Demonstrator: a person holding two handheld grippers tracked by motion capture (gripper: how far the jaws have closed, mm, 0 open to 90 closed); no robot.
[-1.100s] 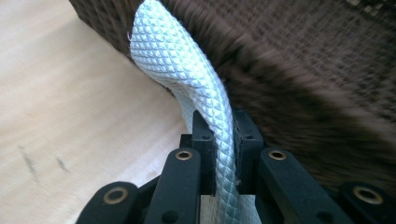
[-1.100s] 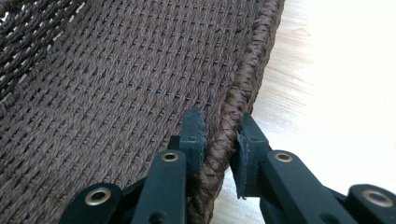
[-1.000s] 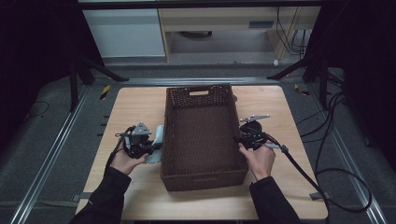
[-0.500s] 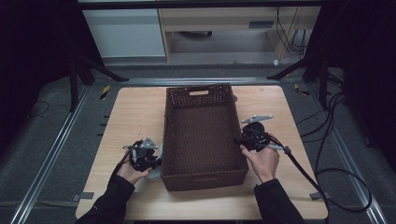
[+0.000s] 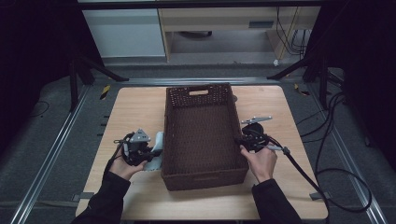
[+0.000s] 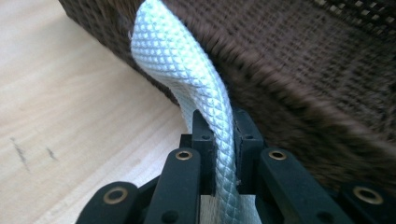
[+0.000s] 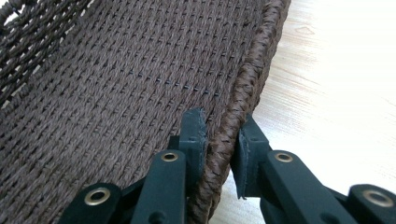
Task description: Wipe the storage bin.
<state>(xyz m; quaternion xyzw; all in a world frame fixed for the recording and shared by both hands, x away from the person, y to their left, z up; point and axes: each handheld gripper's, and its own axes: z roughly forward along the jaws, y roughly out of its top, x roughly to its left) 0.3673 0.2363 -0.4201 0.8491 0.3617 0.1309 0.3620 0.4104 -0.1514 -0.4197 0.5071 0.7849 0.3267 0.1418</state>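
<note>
A dark brown woven basket stands lengthwise in the middle of the wooden table. My left gripper is at the basket's left wall, shut on a white woven band. In the left gripper view the band runs up between the pads of the left gripper and rests against the basket wall. My right gripper is at the basket's right side. Its jaws have just been closing, and in the right gripper view the right gripper clamps the braided rim.
A cable trails from the right gripper across the table's right front and off its edge. Bare tabletop lies left of the basket and in front of it. Metal rails run along the floor on both sides.
My left gripper with the white band has shifted a little toward the person along the basket's left wall. The right hand has stayed at the right rim.
</note>
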